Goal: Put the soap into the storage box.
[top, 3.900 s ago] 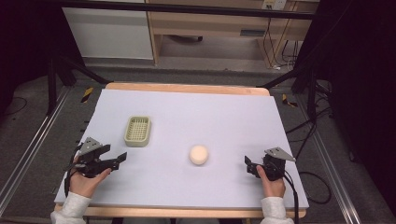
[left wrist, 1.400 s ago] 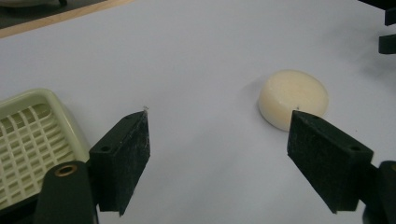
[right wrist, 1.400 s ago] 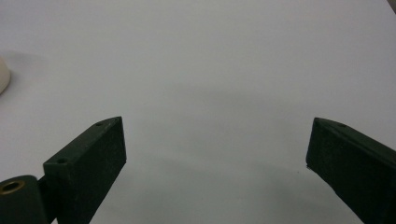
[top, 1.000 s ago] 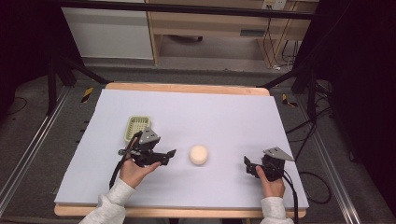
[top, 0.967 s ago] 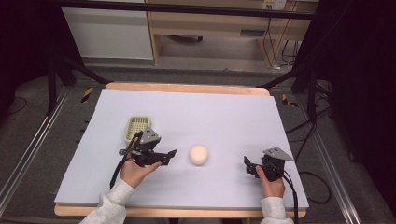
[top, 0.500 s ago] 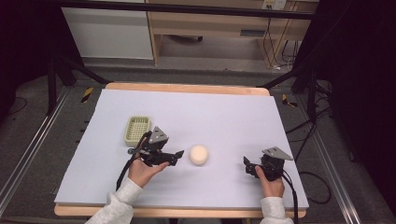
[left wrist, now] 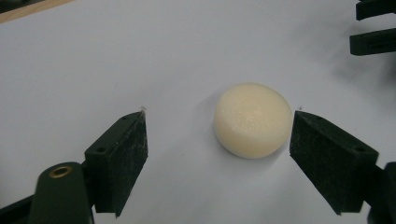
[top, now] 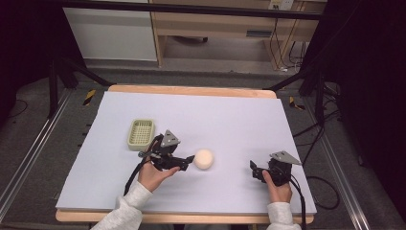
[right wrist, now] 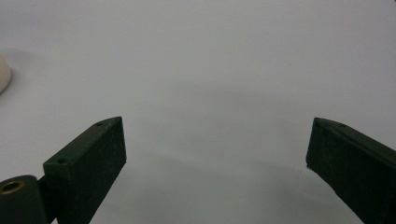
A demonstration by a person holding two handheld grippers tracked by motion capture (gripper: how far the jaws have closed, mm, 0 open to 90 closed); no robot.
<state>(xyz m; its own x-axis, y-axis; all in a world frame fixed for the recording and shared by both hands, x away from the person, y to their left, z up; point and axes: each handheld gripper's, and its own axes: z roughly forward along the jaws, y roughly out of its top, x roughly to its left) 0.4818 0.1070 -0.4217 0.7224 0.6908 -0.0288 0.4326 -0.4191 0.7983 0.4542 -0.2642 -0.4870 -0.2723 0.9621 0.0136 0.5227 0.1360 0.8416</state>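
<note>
A round, cream-colored puck (top: 203,159) sits on the white counter (top: 230,120), near the middle. The left hand-held gripper (top: 189,159) is just to the left of the puck and points at it. In the left gripper view its two black jaws are wide apart, and the puck (left wrist: 252,120) lies between them, closer to the right jaw. The jaws do not touch it. The puck lies flat on the counter.

The right hand-held gripper (top: 253,168) rests on the near right part of the counter, well apart from the puck. Its jaws are wide apart too, with only bare counter between them. In the right gripper view, a small bit of the puck (right wrist: 3,74) peeks in at the left edge.

A small green basket (top: 140,133) sits on the counter to the far left of the left hand-held gripper.
</note>
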